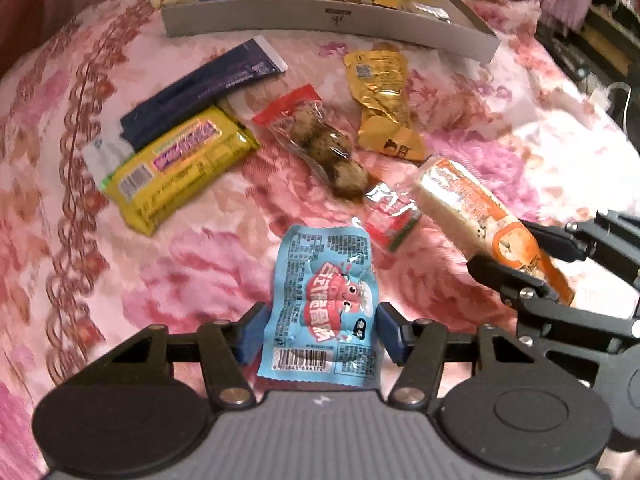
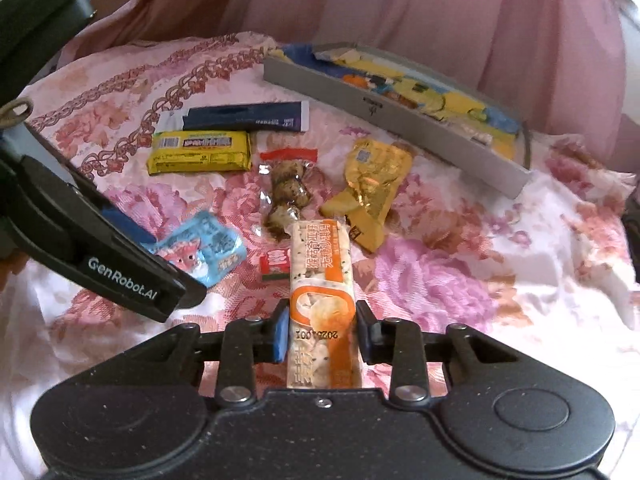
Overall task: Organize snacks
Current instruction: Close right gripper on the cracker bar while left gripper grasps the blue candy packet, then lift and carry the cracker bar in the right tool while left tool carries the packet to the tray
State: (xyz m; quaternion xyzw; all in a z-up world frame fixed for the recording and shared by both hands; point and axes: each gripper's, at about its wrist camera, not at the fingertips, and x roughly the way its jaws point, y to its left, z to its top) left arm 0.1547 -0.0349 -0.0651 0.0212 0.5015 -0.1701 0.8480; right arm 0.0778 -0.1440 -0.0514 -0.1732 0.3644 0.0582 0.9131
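My left gripper (image 1: 318, 332) is shut on a light blue snack packet (image 1: 324, 304) with a red cartoon, its blue pads pressing both sides. In the right wrist view this packet (image 2: 204, 250) sticks out of the left gripper (image 2: 168, 256) at the left. My right gripper (image 2: 322, 328) is shut on an orange-and-white rice bar (image 2: 322, 276) that points forward. In the left wrist view that bar (image 1: 460, 196) slants up from the right gripper (image 1: 524, 256). Both snacks hang over a pink floral cloth (image 1: 192, 264).
On the cloth lie a yellow bar (image 1: 176, 168), a dark blue packet (image 1: 200, 88), a clear red-topped packet (image 1: 320, 140), a gold pouch (image 1: 384, 96) and a small red packet (image 1: 392, 220). A shallow grey box (image 1: 320, 26) with a cartoon lining stands behind them. Pink curtain (image 2: 440, 8) hangs beyond.
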